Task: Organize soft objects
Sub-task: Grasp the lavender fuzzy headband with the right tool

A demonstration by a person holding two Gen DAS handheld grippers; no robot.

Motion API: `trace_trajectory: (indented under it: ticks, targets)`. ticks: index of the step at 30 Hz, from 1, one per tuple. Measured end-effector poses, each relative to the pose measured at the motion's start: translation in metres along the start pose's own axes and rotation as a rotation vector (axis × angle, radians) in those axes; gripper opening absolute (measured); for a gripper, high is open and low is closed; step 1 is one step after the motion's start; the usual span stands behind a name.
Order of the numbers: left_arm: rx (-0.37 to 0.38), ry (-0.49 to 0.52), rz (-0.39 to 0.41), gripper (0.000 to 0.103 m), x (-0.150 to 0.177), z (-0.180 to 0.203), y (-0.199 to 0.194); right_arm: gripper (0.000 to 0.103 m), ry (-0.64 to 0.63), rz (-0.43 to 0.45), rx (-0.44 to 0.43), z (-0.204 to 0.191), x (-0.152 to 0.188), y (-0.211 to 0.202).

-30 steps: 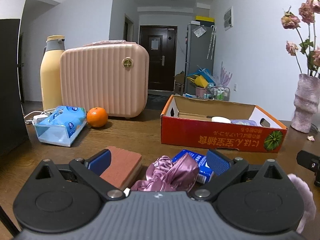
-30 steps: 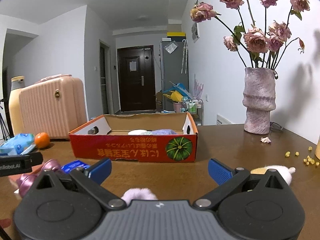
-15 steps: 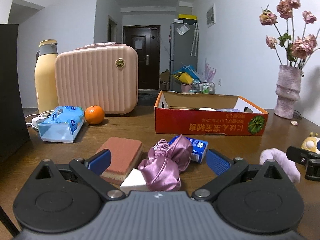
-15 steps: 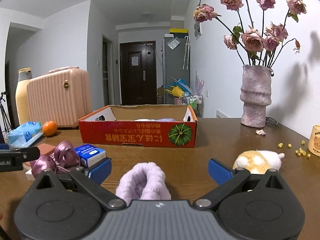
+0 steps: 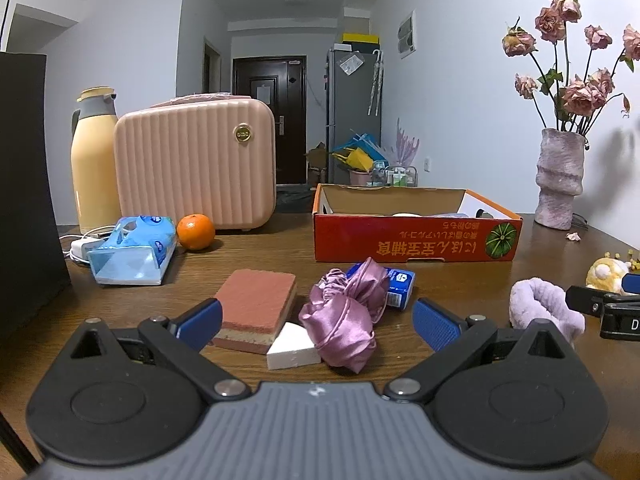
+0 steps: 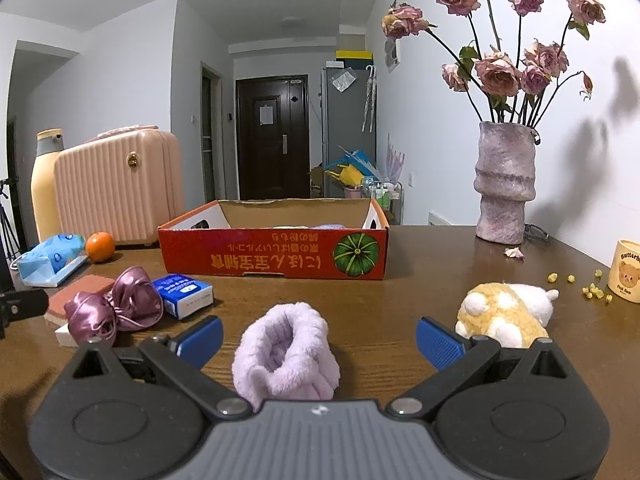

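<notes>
The lilac fluffy headband is seen lying on the wooden table, between the spread blue pads of the right gripper but touched by neither; that gripper is held wide open and nothing is gripped. The left gripper is likewise held wide open and empty, and beyond its fingers a purple satin scrunchie is found on the table, just beside a white wedge-shaped sponge and a red-topped sponge block. A small blue carton is partly hidden behind the scrunchie. A yellow-and-white plush toy is placed on the table to the right of the headband, near the right gripper's right finger. Farther back, an open red cardboard box is set, with pale items only partly visible over its wall. A pack of tissues, an orange, a pink case and a vase of dried roses are set further away.
</notes>
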State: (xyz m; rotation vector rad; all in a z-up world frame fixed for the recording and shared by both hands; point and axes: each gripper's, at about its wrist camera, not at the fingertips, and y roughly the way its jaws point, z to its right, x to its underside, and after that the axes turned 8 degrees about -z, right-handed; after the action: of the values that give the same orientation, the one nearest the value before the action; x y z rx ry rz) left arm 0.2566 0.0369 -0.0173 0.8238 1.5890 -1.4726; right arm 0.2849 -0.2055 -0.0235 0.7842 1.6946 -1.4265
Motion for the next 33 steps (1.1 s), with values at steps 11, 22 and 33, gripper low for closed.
trace_trajectory:
  ticks: [11,22,33]
  targets:
    - [0.016,0.000,0.002,0.103,0.001,-0.009,-0.005,0.103,-0.020,-0.016,0.004,-0.006,0.001,0.000]
    - [0.011,0.001,-0.005,0.103,0.002,-0.008,-0.003,0.103,-0.022,-0.138,-0.015,-0.017,0.000,0.030]
    - [0.019,0.009,-0.029,0.103,0.003,-0.006,0.002,0.080,-0.009,-0.234,-0.007,-0.026,-0.005,0.064]
